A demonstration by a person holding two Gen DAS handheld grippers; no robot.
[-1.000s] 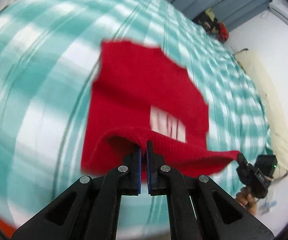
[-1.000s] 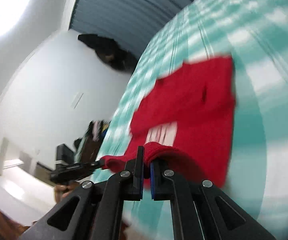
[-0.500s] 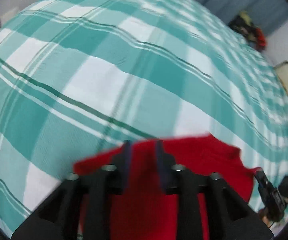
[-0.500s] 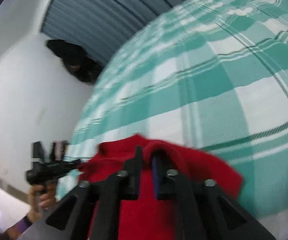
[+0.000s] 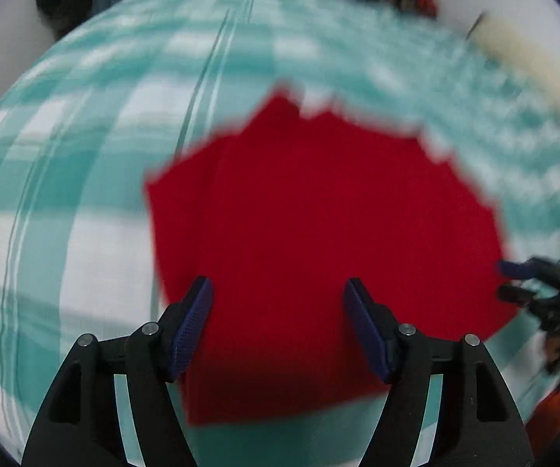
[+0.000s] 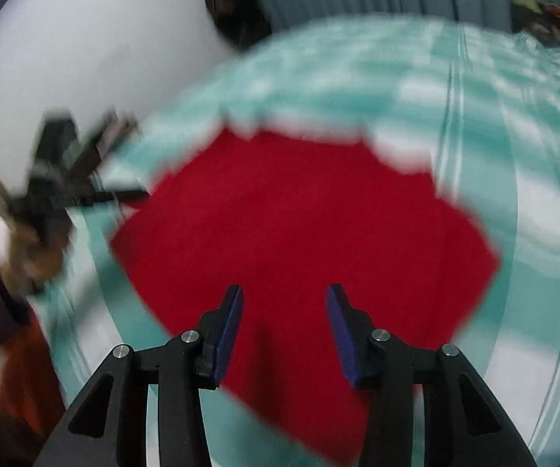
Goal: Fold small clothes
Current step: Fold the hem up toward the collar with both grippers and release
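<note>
Both the left gripper [image 5: 278,303] and right gripper [image 6: 284,313] hung wide open and empty above the folded red garment [image 5: 318,241] at mid-frame, so the fold looked laid and the next move likely called for regrasping an edge.

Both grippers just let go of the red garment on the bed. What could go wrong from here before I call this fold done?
1. The red garment shows a second layer sticking out along its left edge, so the fold may be uneven and need squaring.
2. Both views are motion-blurred. The open left gripper and right gripper hang close over the cloth, and a finger could snag it and drag the fold open.
3. The checked bedspread is soft, so pressing down may wrinkle the stack.
</note>
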